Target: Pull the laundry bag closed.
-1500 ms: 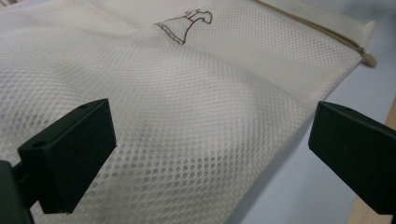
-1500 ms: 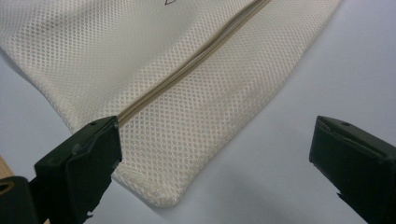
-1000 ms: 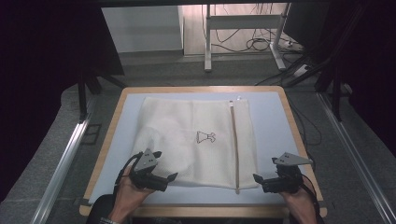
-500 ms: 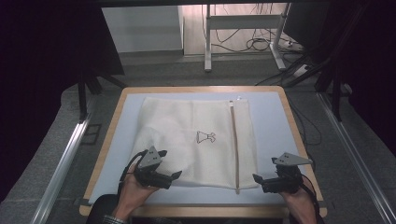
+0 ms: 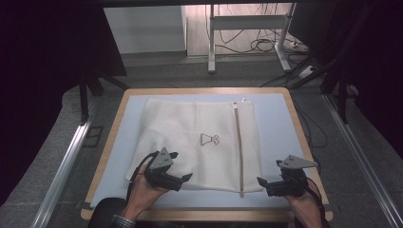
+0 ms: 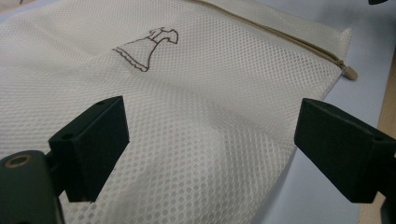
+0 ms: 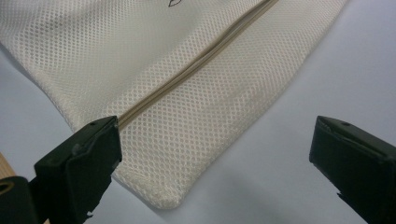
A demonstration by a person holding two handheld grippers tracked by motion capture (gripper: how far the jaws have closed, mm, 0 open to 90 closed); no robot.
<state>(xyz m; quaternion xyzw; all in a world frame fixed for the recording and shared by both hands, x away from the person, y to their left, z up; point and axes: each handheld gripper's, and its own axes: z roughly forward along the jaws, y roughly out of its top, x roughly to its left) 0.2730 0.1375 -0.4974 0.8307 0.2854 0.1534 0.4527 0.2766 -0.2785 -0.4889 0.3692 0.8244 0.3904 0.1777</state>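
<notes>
Your left claw (image 5: pixel 183 179) is hanging wide open over the near left part of the mesh laundry bag (image 5: pixel 204 142), jaws spread with nothing between them. Your right claw (image 5: pixel 262 184) is gaping wide too, sitting just beside the bag's near right corner, right by the near end of the zipper (image 5: pixel 239 147). The bag is lying flat across the middle of the bench (image 5: pixel 280 123), its little dress print (image 5: pixel 209 139) facing up.
</notes>
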